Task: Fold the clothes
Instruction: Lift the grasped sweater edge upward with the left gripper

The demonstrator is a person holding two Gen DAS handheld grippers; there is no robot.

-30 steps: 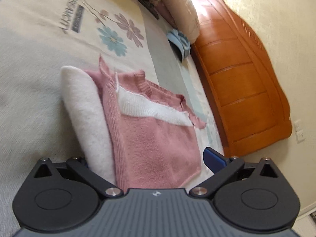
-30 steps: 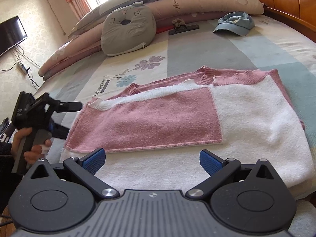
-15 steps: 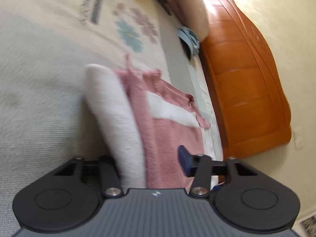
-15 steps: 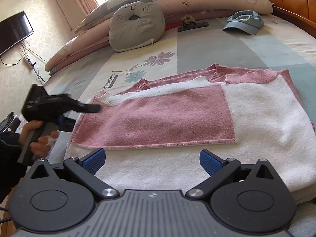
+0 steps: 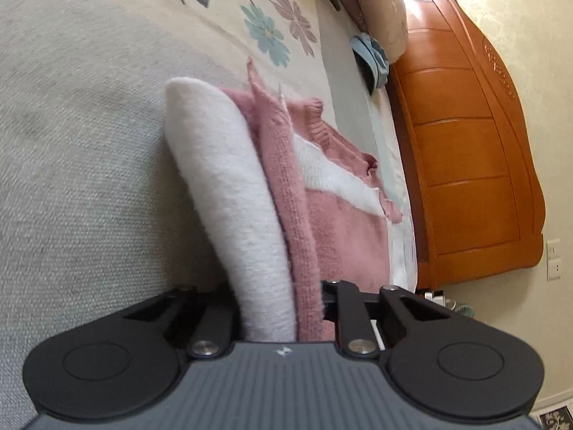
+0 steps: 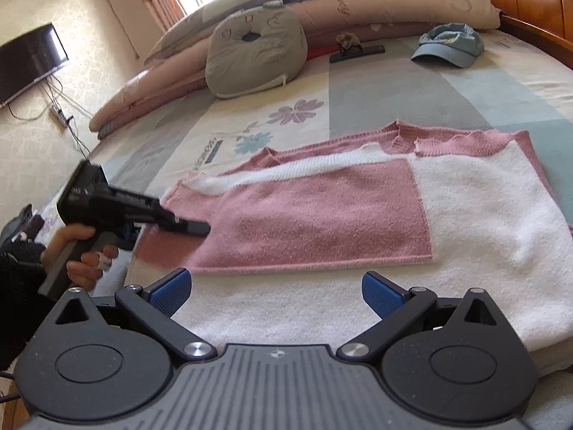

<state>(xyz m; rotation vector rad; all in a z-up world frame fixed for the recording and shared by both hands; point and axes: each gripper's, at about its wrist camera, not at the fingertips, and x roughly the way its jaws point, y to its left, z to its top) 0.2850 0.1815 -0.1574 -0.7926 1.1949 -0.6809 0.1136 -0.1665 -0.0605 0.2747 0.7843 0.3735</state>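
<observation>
Two layers, white and pink, clamped in left gripper (image 6: 186, 227), freshly closed on left edge of sweater (image 6: 358, 215), spread mid-bed. Risk: thin bite slipping, layers separating on lifting. Right gripper (image 6: 275, 292) gaping, empty, at near hem. Far right: blue cap (image 6: 451, 44), clear of fold path.

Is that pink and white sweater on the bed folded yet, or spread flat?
Partly folded. The sweater has a pink panel turned over its white body, and the left gripper pinches a doubled edge.
</observation>
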